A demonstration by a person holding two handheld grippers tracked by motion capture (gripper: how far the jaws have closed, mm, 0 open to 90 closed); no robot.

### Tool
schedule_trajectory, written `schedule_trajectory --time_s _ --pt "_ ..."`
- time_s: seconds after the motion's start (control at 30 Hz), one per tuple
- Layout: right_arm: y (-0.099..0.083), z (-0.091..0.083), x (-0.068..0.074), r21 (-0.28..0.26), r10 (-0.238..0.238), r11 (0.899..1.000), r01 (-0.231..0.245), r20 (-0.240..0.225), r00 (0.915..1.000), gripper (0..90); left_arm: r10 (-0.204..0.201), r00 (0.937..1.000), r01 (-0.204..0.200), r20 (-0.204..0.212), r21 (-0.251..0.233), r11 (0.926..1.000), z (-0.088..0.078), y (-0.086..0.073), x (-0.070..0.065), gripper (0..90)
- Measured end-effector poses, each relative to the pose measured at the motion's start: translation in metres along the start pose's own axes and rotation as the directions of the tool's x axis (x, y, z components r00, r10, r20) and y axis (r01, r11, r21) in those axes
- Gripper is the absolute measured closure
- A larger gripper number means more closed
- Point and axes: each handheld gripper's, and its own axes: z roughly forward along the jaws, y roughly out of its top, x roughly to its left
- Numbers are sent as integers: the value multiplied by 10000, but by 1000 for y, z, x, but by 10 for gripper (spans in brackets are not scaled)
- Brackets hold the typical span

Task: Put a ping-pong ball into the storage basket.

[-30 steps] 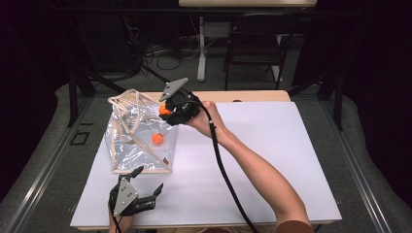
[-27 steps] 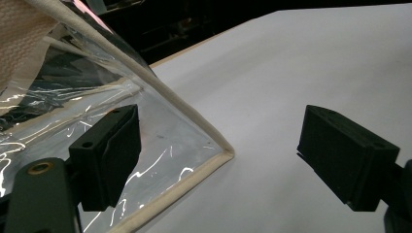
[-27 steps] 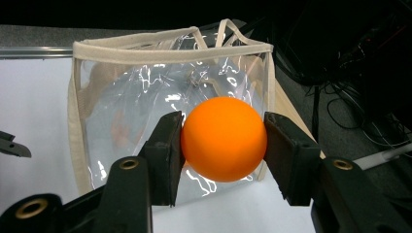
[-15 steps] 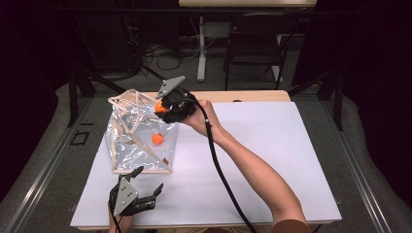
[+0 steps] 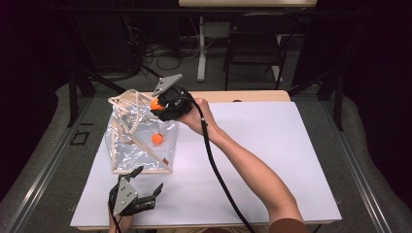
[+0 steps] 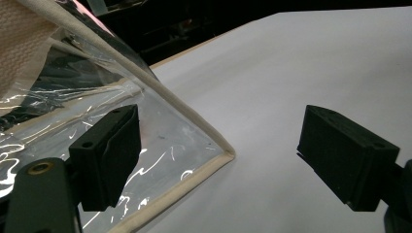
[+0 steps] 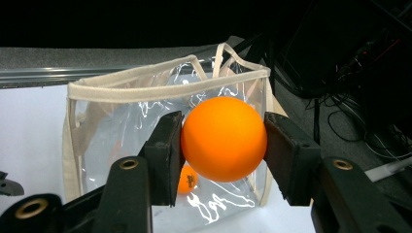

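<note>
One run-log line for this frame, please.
right gripper: shut on orange ball, above clear bag mouth | second orange ball: inside bag | left gripper: open, idle beside bag corner

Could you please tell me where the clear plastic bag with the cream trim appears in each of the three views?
High view: the clear bag stands at the table's left, far half, beside the right tongs.
Left gripper view: its lower corner fills the left side, behind the left jaw.
Right gripper view: centre, behind the held orange ball.
Shared landmark: the bag's cream trim, on the white tabletop.
</note>
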Motion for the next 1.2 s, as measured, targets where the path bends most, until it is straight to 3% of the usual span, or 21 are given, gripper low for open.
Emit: schedule_trajectory --time_s 1.2 --pt "14 21 7 -585 174 9981 -177 -47 9998 506 -19 10000 19 15 -28 10000 0 0 0 156"
